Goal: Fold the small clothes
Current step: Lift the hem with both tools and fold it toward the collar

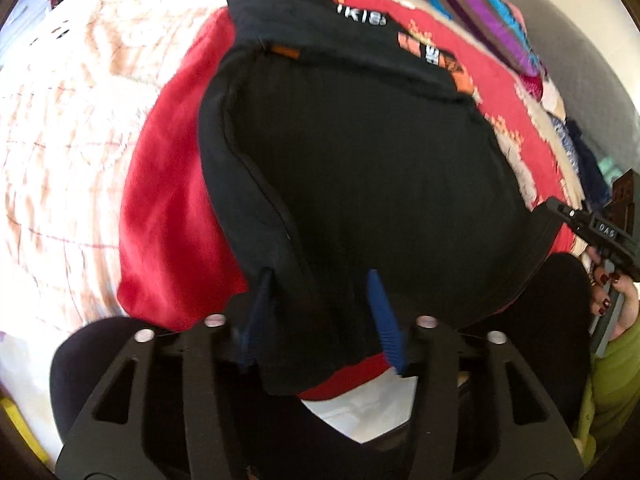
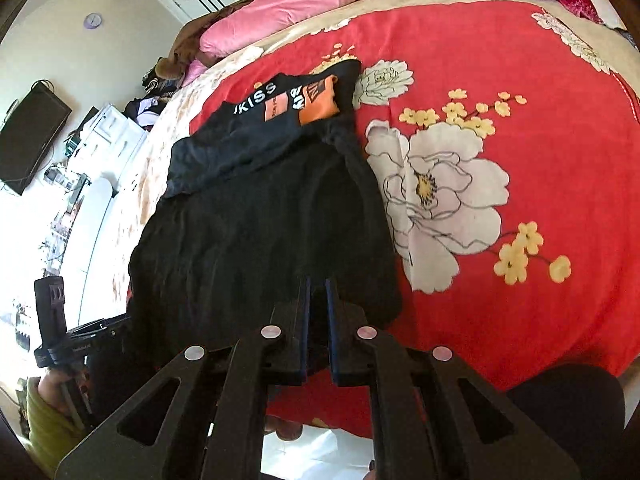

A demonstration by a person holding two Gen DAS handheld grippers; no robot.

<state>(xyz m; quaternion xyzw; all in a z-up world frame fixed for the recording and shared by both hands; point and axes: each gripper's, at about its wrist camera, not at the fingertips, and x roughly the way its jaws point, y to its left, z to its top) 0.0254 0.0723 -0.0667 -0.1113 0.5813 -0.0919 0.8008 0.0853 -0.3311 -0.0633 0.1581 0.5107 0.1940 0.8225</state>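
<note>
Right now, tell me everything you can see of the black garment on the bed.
The black garment is soft, knit-looking cloth lying mostly flat on the red floral bedspread. Its far end is folded back over itself, showing white lettering and orange patches. A seam runs down one side. The near hem hangs at the bed edge. The left tongs stand open astride that hem; the right tongs look shut on it.

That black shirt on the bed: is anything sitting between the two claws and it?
Nothing visible. The black shirt lies spread on the red floral blanket; the left claw is open right over its near hem, and the right claw is shut at that same edge.
</note>
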